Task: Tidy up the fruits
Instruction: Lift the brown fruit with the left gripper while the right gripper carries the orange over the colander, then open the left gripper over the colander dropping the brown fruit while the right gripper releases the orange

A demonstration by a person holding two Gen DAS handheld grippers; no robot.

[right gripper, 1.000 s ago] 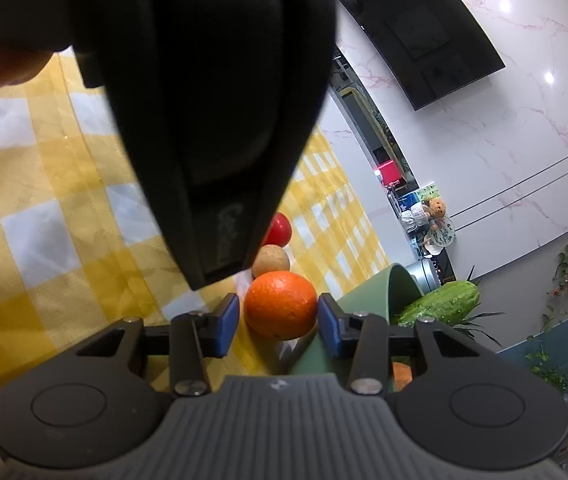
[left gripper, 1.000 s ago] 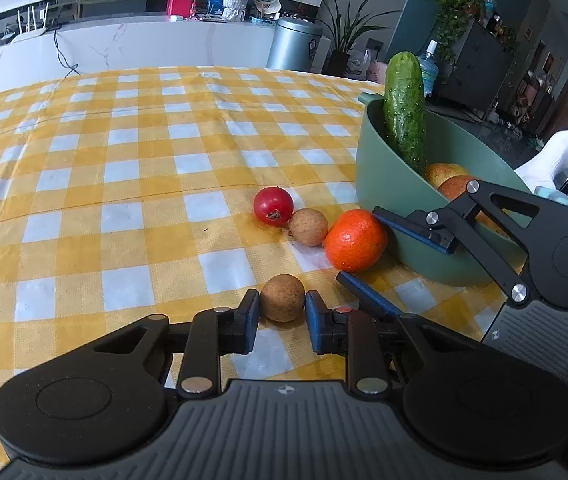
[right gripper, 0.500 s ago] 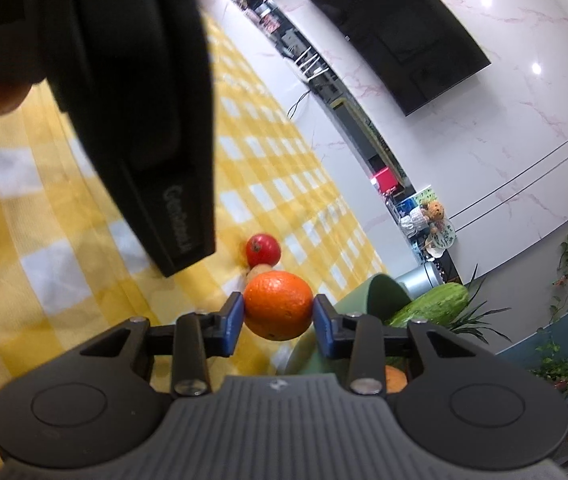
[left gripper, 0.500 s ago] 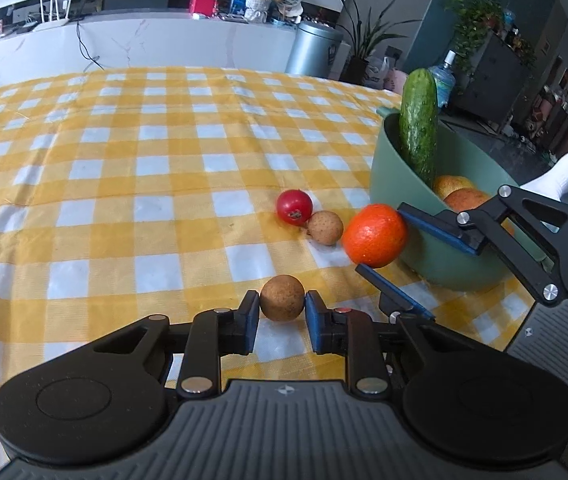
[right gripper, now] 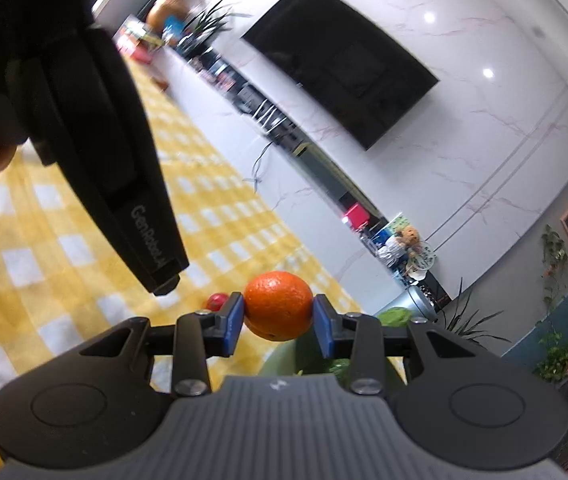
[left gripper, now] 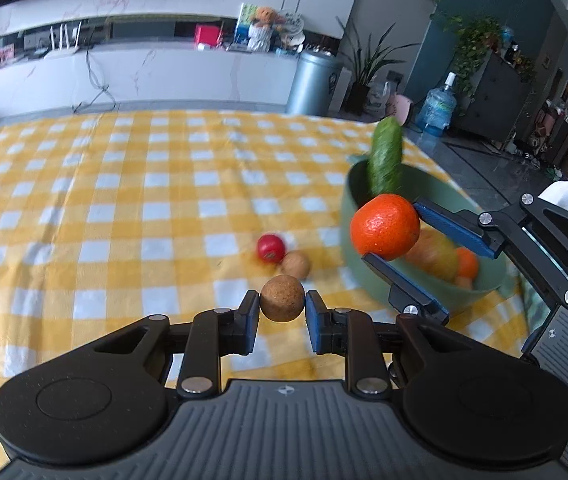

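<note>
the left gripper (left gripper: 282, 312) clamps a small round brown fruit (left gripper: 282, 298) above the yellow checked tablecloth (left gripper: 124, 216), while at its 2 o'clock the right gripper (right gripper: 277, 322) pinches a round orange mandarin (right gripper: 278, 310) at the pale green bowl's (left gripper: 368, 276) rim.

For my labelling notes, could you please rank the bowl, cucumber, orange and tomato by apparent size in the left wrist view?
1. Bowl
2. Cucumber and orange: look alike; the orange is held up nearer the camera, so unranked.
3. Tomato
</note>
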